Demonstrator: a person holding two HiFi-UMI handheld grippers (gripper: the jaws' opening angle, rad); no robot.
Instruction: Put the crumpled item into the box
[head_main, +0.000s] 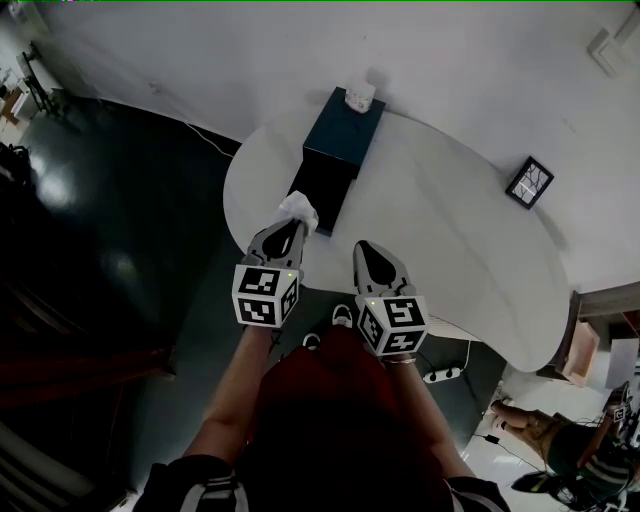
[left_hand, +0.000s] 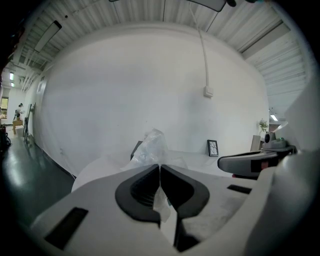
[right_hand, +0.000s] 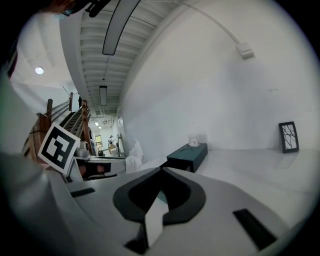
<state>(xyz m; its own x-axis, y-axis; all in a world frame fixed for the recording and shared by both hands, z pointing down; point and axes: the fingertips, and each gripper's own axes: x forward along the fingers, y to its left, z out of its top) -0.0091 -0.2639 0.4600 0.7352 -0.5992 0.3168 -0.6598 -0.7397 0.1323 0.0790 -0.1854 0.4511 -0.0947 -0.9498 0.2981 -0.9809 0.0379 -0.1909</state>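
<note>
The crumpled item (head_main: 298, 209) is a white, partly see-through wad, and my left gripper (head_main: 291, 228) is shut on it. It hangs at the near end of the dark teal box (head_main: 341, 146), just over the box's black near part (head_main: 318, 195). In the left gripper view the wad (left_hand: 152, 146) sticks up past the shut jaws of the left gripper (left_hand: 160, 167). My right gripper (head_main: 364, 249) is shut and empty, over the table's front edge to the right of the box. The right gripper view shows the right gripper (right_hand: 161, 170), the box (right_hand: 189, 155) and the wad (right_hand: 135, 154).
A white cup (head_main: 358, 96) stands on the box's far end. A small black picture frame (head_main: 528, 181) stands at the right of the white rounded table (head_main: 450, 230). A wall lies behind the table and dark floor to the left. A person sits at the lower right.
</note>
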